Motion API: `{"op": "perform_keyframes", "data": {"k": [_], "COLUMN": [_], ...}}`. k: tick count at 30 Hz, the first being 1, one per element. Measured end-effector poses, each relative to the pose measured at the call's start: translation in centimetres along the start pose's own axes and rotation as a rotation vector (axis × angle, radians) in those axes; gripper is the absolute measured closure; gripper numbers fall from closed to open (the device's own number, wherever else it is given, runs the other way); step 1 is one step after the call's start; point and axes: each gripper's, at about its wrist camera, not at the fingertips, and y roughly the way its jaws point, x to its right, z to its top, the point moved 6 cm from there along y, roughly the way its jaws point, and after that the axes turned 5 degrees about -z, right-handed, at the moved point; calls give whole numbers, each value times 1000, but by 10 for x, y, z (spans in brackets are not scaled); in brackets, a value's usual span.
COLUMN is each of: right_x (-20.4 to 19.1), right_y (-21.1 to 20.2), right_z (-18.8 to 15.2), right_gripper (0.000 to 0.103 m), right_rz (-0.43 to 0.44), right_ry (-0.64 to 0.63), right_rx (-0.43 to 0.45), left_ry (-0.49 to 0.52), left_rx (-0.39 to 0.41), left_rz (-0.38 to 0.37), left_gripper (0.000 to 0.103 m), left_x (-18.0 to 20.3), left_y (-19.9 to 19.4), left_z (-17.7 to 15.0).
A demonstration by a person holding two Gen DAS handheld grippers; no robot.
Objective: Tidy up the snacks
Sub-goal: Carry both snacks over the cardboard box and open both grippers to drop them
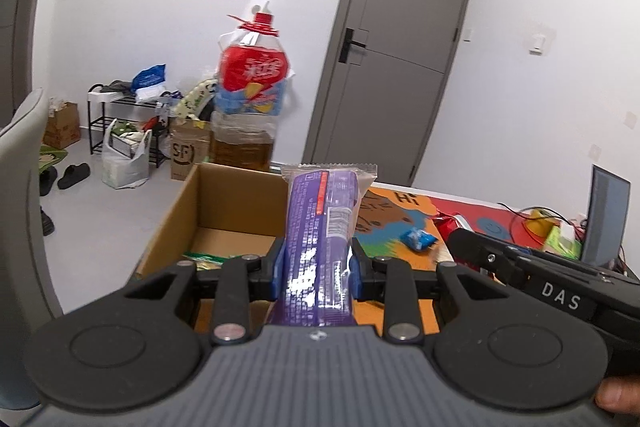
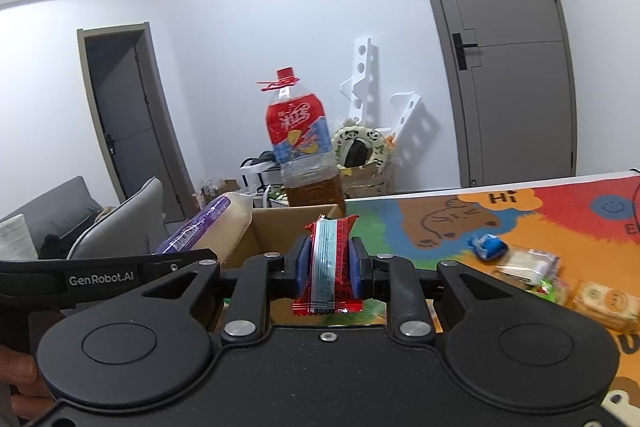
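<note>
Purple snack pack [image 1: 320,243] clamped lengthwise in left gripper [image 1: 318,269], raised above the open cardboard box [image 1: 224,203] at the counter [image 2: 420,223] edge; red snack bar [image 2: 330,263] pinched upright in right gripper [image 2: 329,269], also above the box's near side. Loose on the colourful mat: blue candy [image 2: 488,246], clear-wrapped cake [image 2: 528,263], cracker pack [image 2: 604,303], all right of the box and well apart from both grippers. Big oil bottle [image 1: 250,95] stands just behind the box.
</note>
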Motion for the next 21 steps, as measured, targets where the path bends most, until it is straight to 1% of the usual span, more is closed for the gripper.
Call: {"op": "perform_keyframes", "data": {"k": [6,11,21], "right_x": [-17,-29,-43], "right_y": [19,41,78], "right_z": [4,3,-3], "right_gripper": [81,81,81], "right_rz": [13,19,20], "right_ry": [-3,-9,-17], "right_rx": [-13,-42,-83], "left_ry": [-20,-35,-76], "left_rx": [-3,-23,-60], "left_rz": [44,63,72], "left_gripper": [73,73,73], "left_x": [-29,-47,-73], "left_y": [16,34,66], "left_z": [15,19,22]}}
